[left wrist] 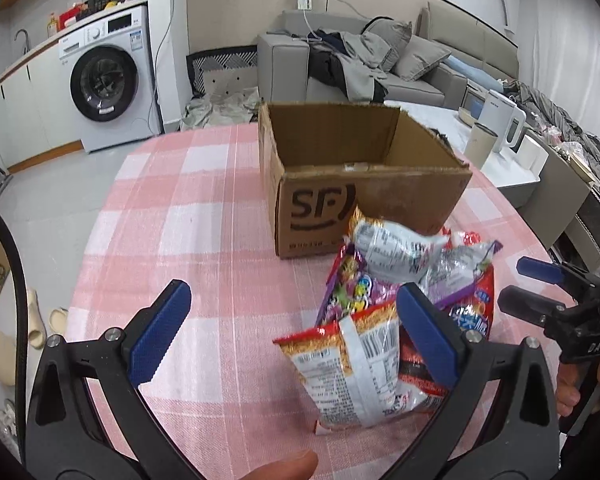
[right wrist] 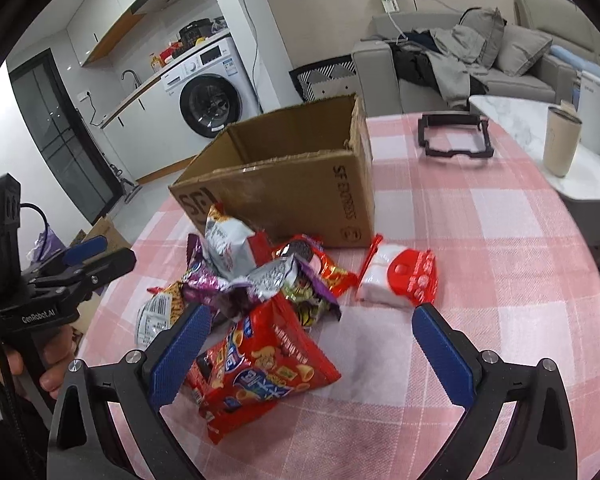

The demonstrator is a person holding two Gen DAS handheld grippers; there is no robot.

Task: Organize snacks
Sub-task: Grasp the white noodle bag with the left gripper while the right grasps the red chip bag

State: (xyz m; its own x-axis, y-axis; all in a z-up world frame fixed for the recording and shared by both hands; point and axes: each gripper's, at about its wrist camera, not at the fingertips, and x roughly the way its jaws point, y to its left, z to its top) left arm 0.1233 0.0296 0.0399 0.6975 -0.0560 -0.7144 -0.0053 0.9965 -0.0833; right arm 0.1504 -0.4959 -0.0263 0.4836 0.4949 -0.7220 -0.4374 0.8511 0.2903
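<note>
An open brown cardboard box [left wrist: 364, 184] marked SF stands on the pink checked tablecloth [left wrist: 172, 216]; it looks empty and also shows in the right wrist view [right wrist: 300, 184]. A heap of snack bags [left wrist: 404, 280] lies in front of it. My left gripper [left wrist: 296, 312] is open, with a white and red snack bag [left wrist: 348, 368] between its fingers. My right gripper [right wrist: 312, 324] is open above a red snack bag [right wrist: 260, 368]. A white and red packet [right wrist: 400, 276] lies apart to the right of the heap [right wrist: 252, 272].
A black plastic frame [right wrist: 456, 136] lies on the table behind the box. A white side table [right wrist: 540, 120] with a beige cup [right wrist: 560, 140] and a white kettle [left wrist: 500, 120] stands to the right. A washing machine [left wrist: 108, 80] and grey sofa [left wrist: 380, 64] stand behind.
</note>
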